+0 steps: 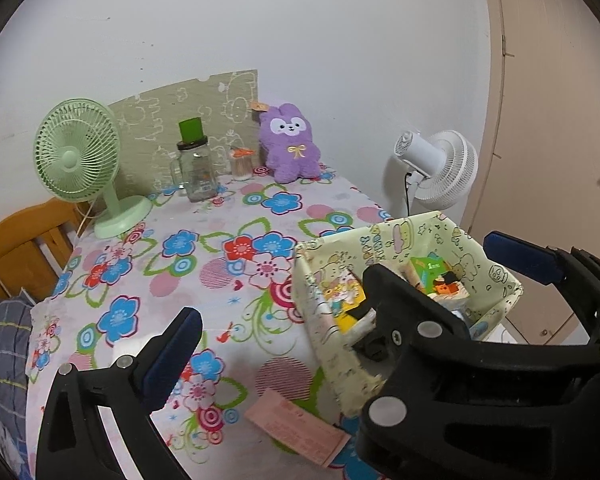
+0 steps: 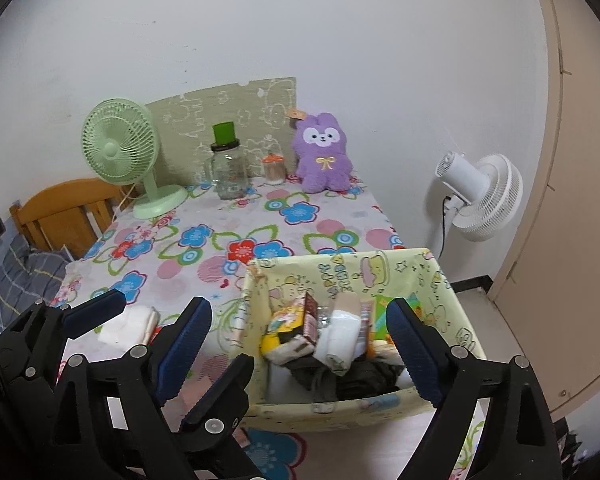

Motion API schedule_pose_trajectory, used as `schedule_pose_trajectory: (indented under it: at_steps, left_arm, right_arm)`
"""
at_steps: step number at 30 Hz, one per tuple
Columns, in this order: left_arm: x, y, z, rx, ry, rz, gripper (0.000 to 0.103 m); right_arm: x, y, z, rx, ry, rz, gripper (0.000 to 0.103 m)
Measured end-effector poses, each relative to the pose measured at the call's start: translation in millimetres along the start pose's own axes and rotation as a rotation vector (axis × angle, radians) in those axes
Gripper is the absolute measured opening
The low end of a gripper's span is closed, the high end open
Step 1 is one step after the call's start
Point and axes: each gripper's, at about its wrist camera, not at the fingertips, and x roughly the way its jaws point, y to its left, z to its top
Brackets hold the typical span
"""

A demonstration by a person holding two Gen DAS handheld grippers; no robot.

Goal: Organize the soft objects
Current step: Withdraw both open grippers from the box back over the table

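A pale yellow cartoon-print fabric box [image 2: 340, 410] stands on the floral table at the near right, also in the left wrist view [image 1: 332, 340]. It holds a rolled white cloth [image 2: 340, 332], dark clothes [image 2: 356, 376] and small packets. A folded white cloth [image 2: 130, 326] lies on the table left of the box. A purple plush bunny [image 2: 324, 156] sits at the back against the wall, also in the left wrist view [image 1: 290, 144]. My right gripper [image 2: 300, 344] is open over the box. My left gripper [image 1: 340, 292] is open beside the box, also visible in the right wrist view [image 2: 158, 312].
A green desk fan [image 2: 120, 148], a glass jar with green lid [image 2: 228, 168] and a small toothpick jar [image 2: 274, 168] stand at the back. A white standing fan [image 2: 482, 196] is off the table's right. A pink paper slip [image 1: 296, 432] lies near the front edge. A wooden chair [image 2: 64, 212] is left.
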Motion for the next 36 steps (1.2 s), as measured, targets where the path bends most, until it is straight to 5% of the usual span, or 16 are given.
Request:
schedule_pose_trajectory:
  at_steps: [36]
  left_arm:
    - [-12,66,-56,-0.055,0.018,0.078,0.103]
  right_arm:
    - [9,78,-35,-0.088,-0.009,0.119,0.095]
